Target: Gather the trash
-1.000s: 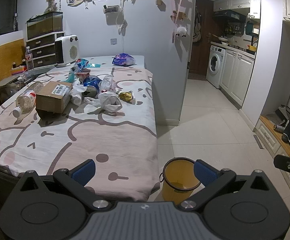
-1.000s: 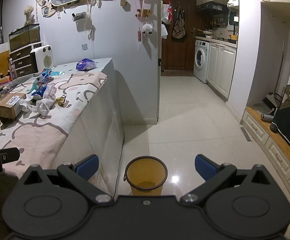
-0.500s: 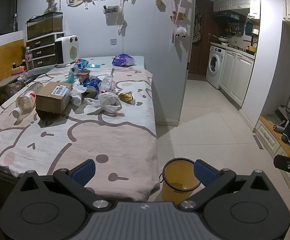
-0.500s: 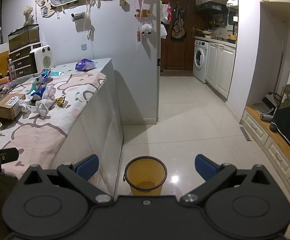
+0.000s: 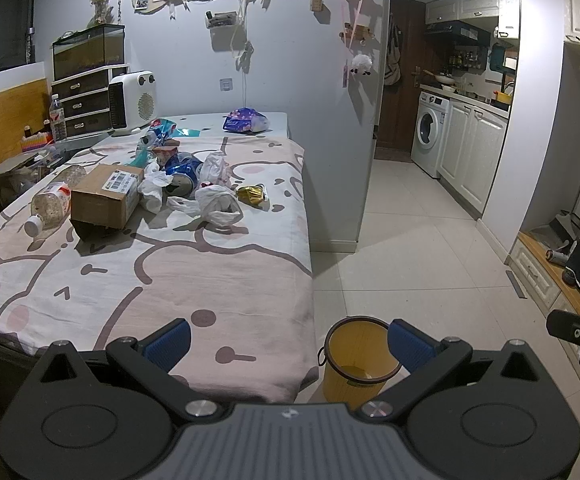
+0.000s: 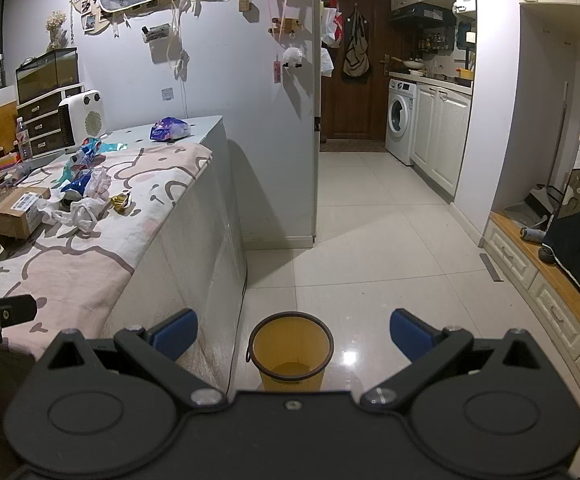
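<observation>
Your left gripper (image 5: 288, 338) and right gripper (image 6: 293, 330) both sit at the bottom of their frames with jaws spread wide and nothing between them. The yellow bin (image 6: 291, 350) stands on the tiled floor, lower centre in the right view, just beside the table (image 5: 194, 280). The trash pile (image 5: 178, 184), with crumpled white bags, a cardboard box (image 5: 106, 194) and a plastic bottle (image 5: 48, 206), lies on the cloth at left centre of the left view.

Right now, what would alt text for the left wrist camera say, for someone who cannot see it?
A heap of trash (cardboard box, plastic bottle, crumpled bags, wrappers) lies on a table under a pink cartoon cloth. The left gripper fills the foreground, jaws open and empty. A yellow bin stands on the tiled floor beside the table.
</observation>
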A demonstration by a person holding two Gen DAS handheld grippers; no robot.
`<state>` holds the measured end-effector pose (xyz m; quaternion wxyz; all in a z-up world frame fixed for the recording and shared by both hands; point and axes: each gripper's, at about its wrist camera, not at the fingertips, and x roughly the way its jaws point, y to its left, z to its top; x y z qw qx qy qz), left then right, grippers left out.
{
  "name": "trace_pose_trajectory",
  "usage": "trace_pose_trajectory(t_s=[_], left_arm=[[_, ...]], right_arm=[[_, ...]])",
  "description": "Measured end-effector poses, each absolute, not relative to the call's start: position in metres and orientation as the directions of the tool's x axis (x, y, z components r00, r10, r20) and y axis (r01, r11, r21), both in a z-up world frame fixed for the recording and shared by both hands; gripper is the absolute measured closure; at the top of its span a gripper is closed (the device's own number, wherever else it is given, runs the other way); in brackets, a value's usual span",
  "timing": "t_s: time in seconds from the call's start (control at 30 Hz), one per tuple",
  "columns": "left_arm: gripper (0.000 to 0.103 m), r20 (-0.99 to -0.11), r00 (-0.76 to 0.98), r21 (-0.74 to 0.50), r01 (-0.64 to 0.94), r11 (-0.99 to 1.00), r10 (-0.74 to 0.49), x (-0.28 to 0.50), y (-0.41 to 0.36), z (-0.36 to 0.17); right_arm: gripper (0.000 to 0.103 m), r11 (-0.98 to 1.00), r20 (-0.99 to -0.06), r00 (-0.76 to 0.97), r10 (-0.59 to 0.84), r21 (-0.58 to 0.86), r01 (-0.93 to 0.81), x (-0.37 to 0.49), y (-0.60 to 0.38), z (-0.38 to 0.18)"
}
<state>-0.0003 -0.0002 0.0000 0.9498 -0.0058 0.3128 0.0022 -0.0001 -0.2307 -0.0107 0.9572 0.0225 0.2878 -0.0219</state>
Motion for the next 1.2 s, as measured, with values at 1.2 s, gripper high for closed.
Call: trace_pose_trajectory(t_s=[1.2], left_arm=[[0.0,-0.466,0.866,0.033,-0.186,0.982,0.18,0.061,0.053,0.018]], right_arm=[[0.0,0.994,-0.375,0.925,0.07,0.105,-0.033,0.061,-0.215,0.001]])
